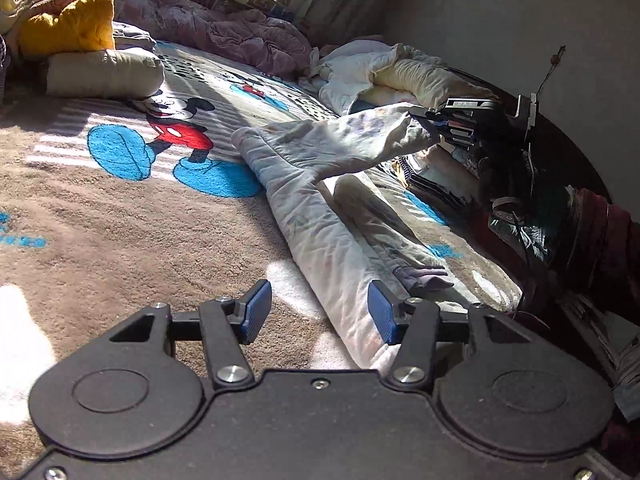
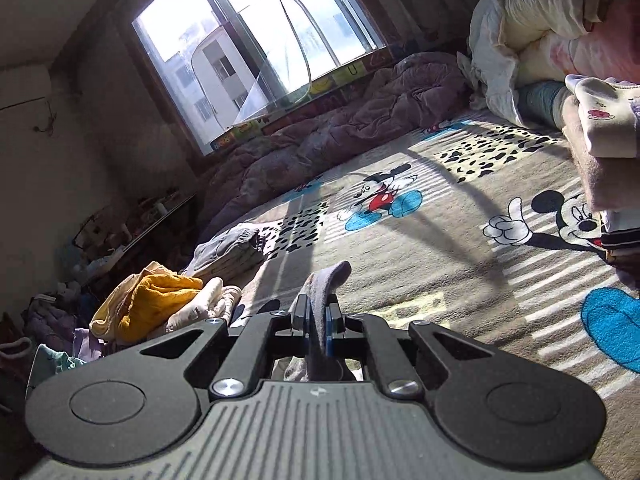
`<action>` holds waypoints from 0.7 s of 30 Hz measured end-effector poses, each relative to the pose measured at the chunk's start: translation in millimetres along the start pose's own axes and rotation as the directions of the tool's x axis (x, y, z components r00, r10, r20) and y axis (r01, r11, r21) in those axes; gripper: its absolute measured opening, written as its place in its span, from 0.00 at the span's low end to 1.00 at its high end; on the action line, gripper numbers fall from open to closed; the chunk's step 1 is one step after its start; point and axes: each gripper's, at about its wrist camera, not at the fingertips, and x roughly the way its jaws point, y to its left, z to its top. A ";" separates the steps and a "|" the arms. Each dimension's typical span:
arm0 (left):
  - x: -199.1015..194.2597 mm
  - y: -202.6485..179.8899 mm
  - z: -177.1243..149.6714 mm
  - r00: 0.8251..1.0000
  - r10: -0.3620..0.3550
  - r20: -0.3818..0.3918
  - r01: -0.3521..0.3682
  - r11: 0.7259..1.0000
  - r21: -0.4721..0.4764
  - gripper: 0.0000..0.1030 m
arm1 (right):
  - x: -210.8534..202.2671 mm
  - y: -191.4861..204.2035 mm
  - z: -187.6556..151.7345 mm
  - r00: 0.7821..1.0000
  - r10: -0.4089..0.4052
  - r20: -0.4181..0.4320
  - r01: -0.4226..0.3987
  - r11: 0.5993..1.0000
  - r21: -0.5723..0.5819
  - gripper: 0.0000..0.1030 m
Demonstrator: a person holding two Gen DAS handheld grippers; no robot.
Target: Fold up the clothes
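The surface is a bed covered by a plush brown blanket [image 1: 120,216] printed with cartoon mice in red shorts and blue shoes, plus grey stripes and black-spotted patches; sunlight falls across it in bright bands. A rumpled mauve quilt [image 1: 224,28] lies along the far edge under a wide window [image 2: 248,52] whose sill carries a strip of colourful letter tiles. Plain walls close the room, and a cluttered low shelf [image 2: 132,224] stands in the dim corner left of the window.

A pair of pale, faintly printed children's trousers [image 1: 316,216] lies lengthwise on the blanket. The left gripper [image 1: 316,316] hovers at their near end, its 2 blue-padded fingers [image 1: 256,312] apart, with the pale cloth passing between them; I cannot tell if the pads touch it. The right gripper [image 2: 318,320] has its fingers pressed together on a purplish-grey cuff [image 2: 328,280], and in the left wrist view it holds one trouser leg raised off the bed.

A mustard-yellow garment [image 2: 160,300] tops a loose heap, a cream rolled cloth [image 1: 104,74] lies beside it, and cream bedding [image 2: 540,12] is piled at the wall.
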 end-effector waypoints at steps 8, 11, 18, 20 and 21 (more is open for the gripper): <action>45.3 -45.6 -9.8 0.992 -0.098 -0.080 0.108 0.984 0.139 0.31 | 10.8 -1.5 -0.4 1.000 -0.028 -0.004 0.028 1.000 0.005 0.09; 69.9 -70.1 -19.7 0.989 -0.019 -0.150 0.059 0.963 0.265 0.31 | 10.2 -4.2 -5.6 1.000 -0.004 -0.016 0.005 0.999 0.053 0.09; 63.3 -70.6 -18.7 0.985 -0.002 -0.173 0.061 0.940 0.337 0.31 | -0.2 -7.5 -24.0 0.999 0.035 -0.037 -0.032 0.996 0.078 0.09; 52.0 -59.8 -11.8 0.989 -0.017 -0.144 0.060 0.952 0.299 0.31 | -3.5 -14.9 -26.2 0.999 0.036 -0.036 -0.032 0.993 0.111 0.09; 47.0 -54.4 -7.7 0.992 -0.019 -0.124 0.053 0.959 0.277 0.31 | -4.7 -17.1 -26.8 0.999 0.040 -0.033 -0.036 0.992 0.122 0.09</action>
